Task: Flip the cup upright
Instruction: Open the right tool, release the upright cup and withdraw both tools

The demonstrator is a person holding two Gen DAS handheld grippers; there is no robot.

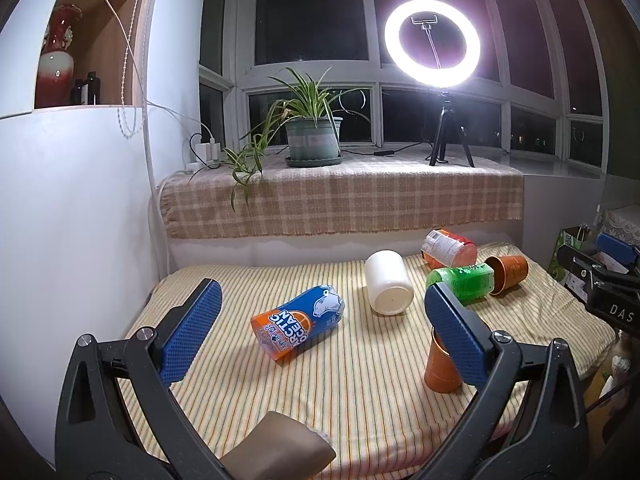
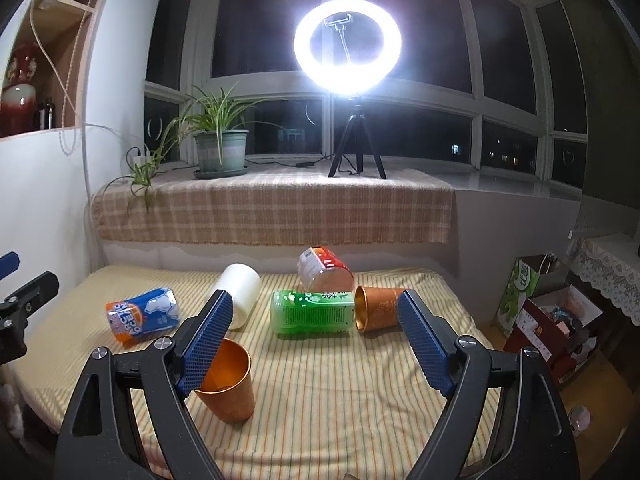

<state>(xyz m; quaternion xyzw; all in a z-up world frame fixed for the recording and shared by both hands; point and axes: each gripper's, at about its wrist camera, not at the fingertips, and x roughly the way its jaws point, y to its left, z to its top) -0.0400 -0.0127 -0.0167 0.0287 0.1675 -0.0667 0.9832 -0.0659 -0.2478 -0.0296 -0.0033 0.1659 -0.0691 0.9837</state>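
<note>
An orange cup (image 2: 230,386) stands upright on the striped table (image 2: 340,400), its mouth up; it also shows in the left wrist view (image 1: 440,372), partly behind my finger. A second orange cup (image 2: 380,309) lies on its side at the back right, also in the left wrist view (image 1: 509,273). A white cup (image 1: 388,287) lies on its side; it also shows in the right wrist view (image 2: 240,294). My left gripper (image 1: 320,304) is open and empty above the table. My right gripper (image 2: 314,312) is open and empty, its left finger over the upright cup.
A blue-orange can (image 1: 298,326), a green can (image 2: 312,312) and a red-white can (image 2: 324,274) lie on the table. A potted plant (image 1: 314,136) and a ring light (image 1: 432,44) stand on the sill. Boxes (image 2: 560,320) sit to the right.
</note>
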